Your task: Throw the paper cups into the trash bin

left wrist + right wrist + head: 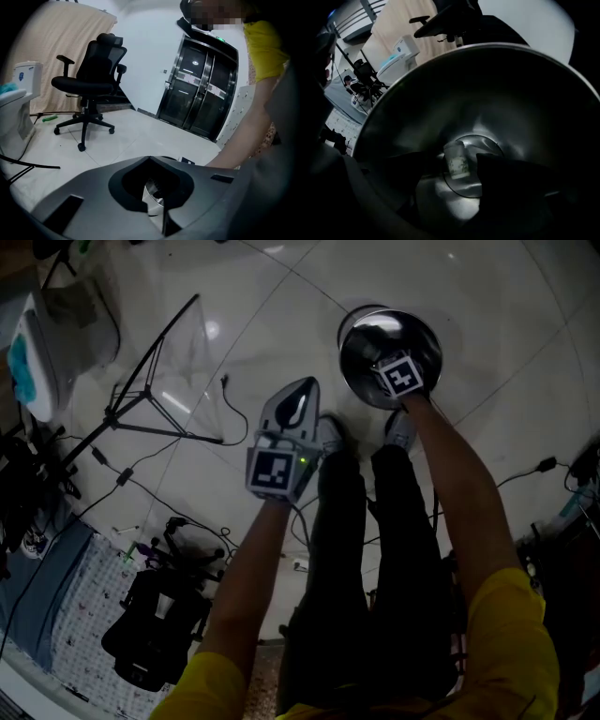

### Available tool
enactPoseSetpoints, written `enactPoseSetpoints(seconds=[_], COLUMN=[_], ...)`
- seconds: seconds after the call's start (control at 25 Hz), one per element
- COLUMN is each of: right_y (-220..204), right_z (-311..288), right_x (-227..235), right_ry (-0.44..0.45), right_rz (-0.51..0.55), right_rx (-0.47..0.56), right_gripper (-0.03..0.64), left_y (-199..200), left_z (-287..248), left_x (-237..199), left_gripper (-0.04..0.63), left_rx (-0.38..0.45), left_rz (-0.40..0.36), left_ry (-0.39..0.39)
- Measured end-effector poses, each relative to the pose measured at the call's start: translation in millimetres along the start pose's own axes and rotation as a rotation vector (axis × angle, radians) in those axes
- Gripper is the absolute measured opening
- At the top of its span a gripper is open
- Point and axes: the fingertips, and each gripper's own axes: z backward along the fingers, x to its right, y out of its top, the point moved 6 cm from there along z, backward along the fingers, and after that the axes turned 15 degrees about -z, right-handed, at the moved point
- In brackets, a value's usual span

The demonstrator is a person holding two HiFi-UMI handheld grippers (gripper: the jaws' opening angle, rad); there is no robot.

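Observation:
A round shiny metal trash bin stands on the pale tiled floor just past the person's feet. My right gripper hangs over its mouth and points down into it. Seen from the right gripper view, a white paper cup with a faint print lies on the bin's bottom. It shows between the dark jaws of my right gripper, which stand wide apart and clear of it. My left gripper is held left of the bin, above the floor, shut and empty. Its grey jaws meet in the left gripper view.
A black tripod stand and cables lie on the floor at the left. A black office chair is at the lower left, and another stands before dark glass doors. A white unit is at the far left.

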Motion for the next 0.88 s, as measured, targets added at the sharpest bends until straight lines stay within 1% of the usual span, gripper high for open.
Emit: enactPoseSetpoints(seconds=[0.08, 0.12, 0.16, 0.24, 0.32, 0.36, 0.52, 0.56, 0.6, 0.64, 0.72, 0.76, 0.8, 0.84, 0.88], right_y=[8.4, 10.8, 13.5, 21.8, 28.8, 30.3, 30.7, 29.4, 26.9, 23.6, 15.7, 12.0, 9.1, 6.5, 4.0], right_z=[17.5, 32.8, 55.4, 118.1, 191.4, 228.9, 363.1, 390.6, 414.9, 435.6, 467.2, 478.9, 488.3, 495.7, 501.2], right_x=[-3.2, -7.9, -17.5, -42.7, -63.9, -73.6, -111.1, -118.2, -123.8, -127.8, -133.0, -134.5, -134.9, -134.8, -134.3], right_ry=[-0.001, 0.002, 0.021, 0.093, 0.146, 0.158, 0.211, 0.212, 0.205, 0.197, 0.195, 0.198, 0.194, 0.183, 0.171], right_rz=[0.024, 0.031, 0.03, 0.029, 0.018, -0.003, -0.072, -0.085, -0.101, -0.116, -0.145, -0.157, -0.168, -0.178, -0.188], right_rx=[0.036, 0.066, 0.117, 0.258, 0.387, 0.44, 0.658, 0.709, 0.742, 0.76, 0.78, 0.79, 0.802, 0.812, 0.818], right_gripper=[0.362, 0.362, 0.362, 0.305, 0.304, 0.273, 0.269, 0.241, 0.206, 0.196, 0.123, 0.123, 0.109, 0.059, 0.057], left_y=[2.1, 4.7, 8.1, 19.5, 40.4, 53.8, 110.6, 123.1, 134.4, 144.6, 163.1, 171.7, 180.0, 187.7, 194.3], left_z=[-1.9, 0.1, 4.6, 17.2, 32.9, 42.5, 86.2, 97.3, 107.5, 116.8, 134.0, 141.8, 148.6, 154.6, 159.9], left_x=[-3.5, -4.6, -3.7, 2.5, 9.7, 13.3, 23.8, 25.7, 27.5, 29.5, 34.5, 37.5, 40.4, 43.0, 45.1], left_gripper=[0.002, 0.002, 0.002, 0.002, 0.002, 0.002, 0.003, 0.002, 0.002, 0.003, 0.003, 0.003, 0.002, 0.002, 0.003], left_rx=[0.005, 0.012, 0.013, 0.006, 0.012, 0.021, 0.068, 0.08, 0.092, 0.103, 0.12, 0.128, 0.137, 0.146, 0.154], left_rz=[0.025, 0.041, 0.046, 0.037, 0.046, 0.051, 0.045, 0.042, 0.037, 0.033, 0.029, 0.028, 0.027, 0.025, 0.022], left_ry=[0.007, 0.012, 0.014, 0.007, 0.005, 0.004, 0.014, 0.026, 0.039, 0.049, 0.061, 0.062, 0.059, 0.056, 0.054])
